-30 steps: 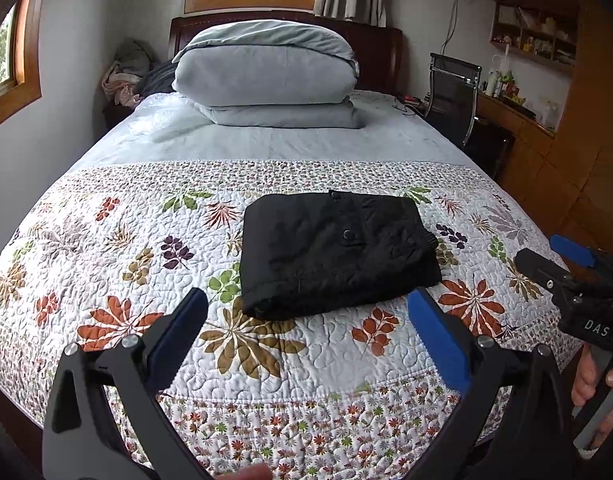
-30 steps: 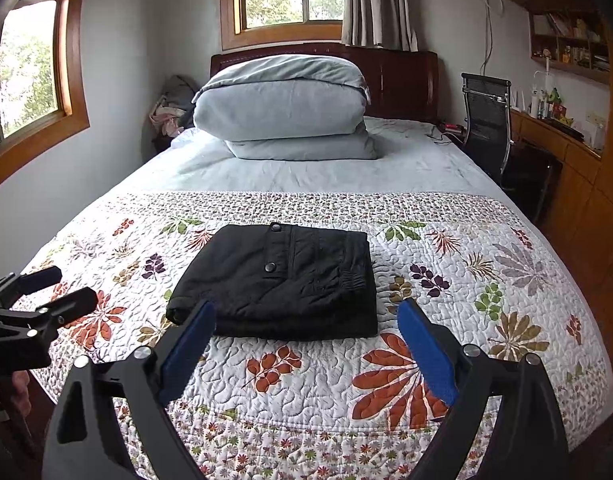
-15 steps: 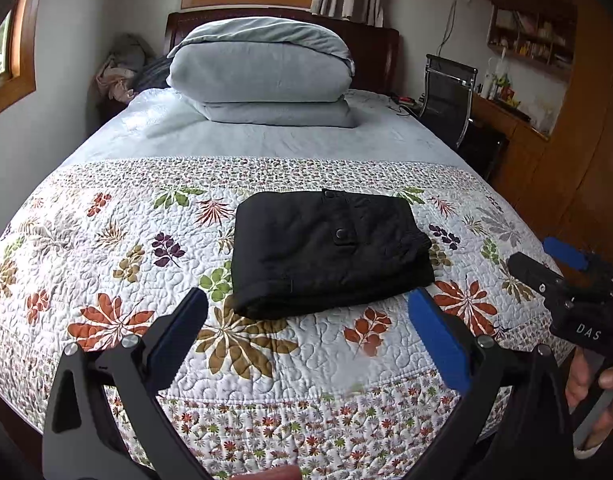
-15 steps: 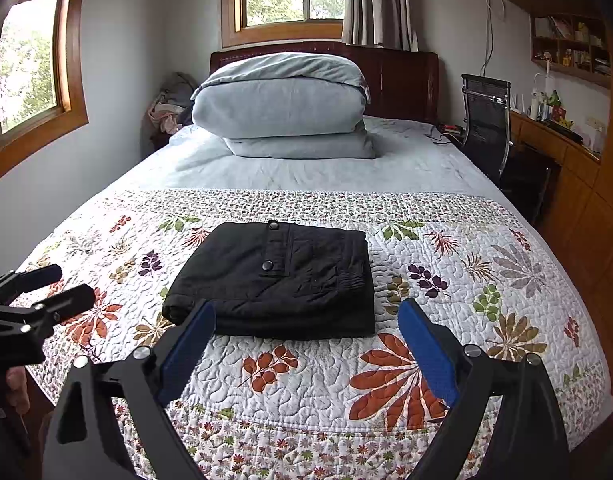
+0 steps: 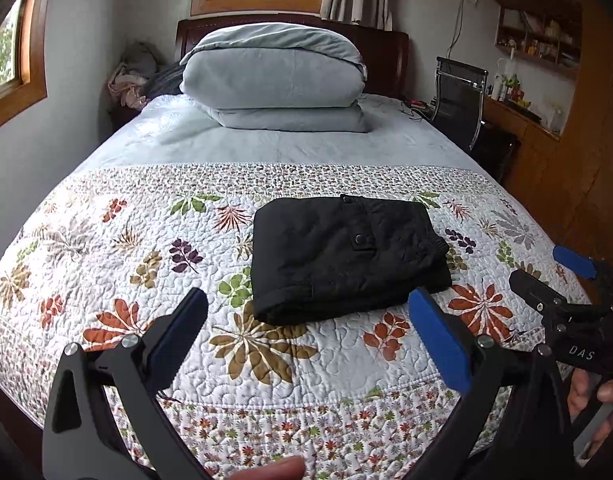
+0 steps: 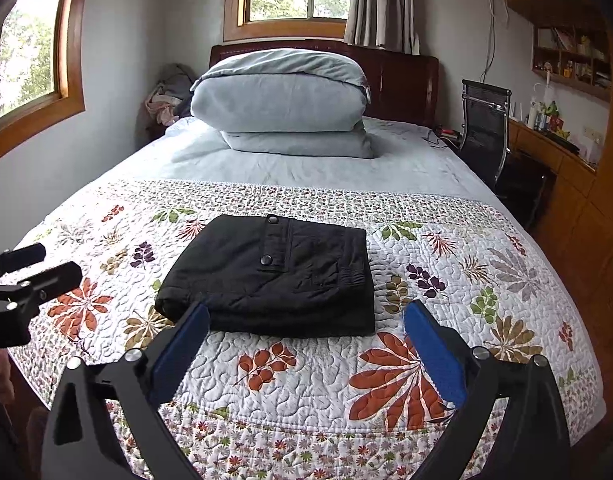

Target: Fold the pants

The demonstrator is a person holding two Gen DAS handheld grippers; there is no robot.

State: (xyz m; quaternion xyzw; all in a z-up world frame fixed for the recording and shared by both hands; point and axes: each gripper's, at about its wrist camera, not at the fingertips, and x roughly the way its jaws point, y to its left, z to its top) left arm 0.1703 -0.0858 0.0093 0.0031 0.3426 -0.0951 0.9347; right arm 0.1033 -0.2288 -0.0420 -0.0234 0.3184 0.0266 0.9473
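Note:
The black pants [image 5: 346,256] lie folded into a compact rectangle on the floral quilt [image 5: 146,240], with two snap buttons on top. They also show in the right wrist view [image 6: 274,276]. My left gripper [image 5: 306,312] is open and empty, held above the quilt just short of the pants' near edge. My right gripper [image 6: 304,320] is open and empty, also just in front of the pants. The right gripper shows at the right edge of the left wrist view [image 5: 554,276]. The left gripper shows at the left edge of the right wrist view [image 6: 38,264].
A folded grey duvet [image 6: 282,100] is stacked at the head of the bed by the dark headboard [image 6: 402,80]. A black chair [image 6: 486,120] and a wooden desk [image 6: 554,156] stand right of the bed. Clothes [image 6: 166,96] are piled at the far left corner.
Both grippers have drawn back slightly and stayed open. The view has shifted a little. The pants have not moved.

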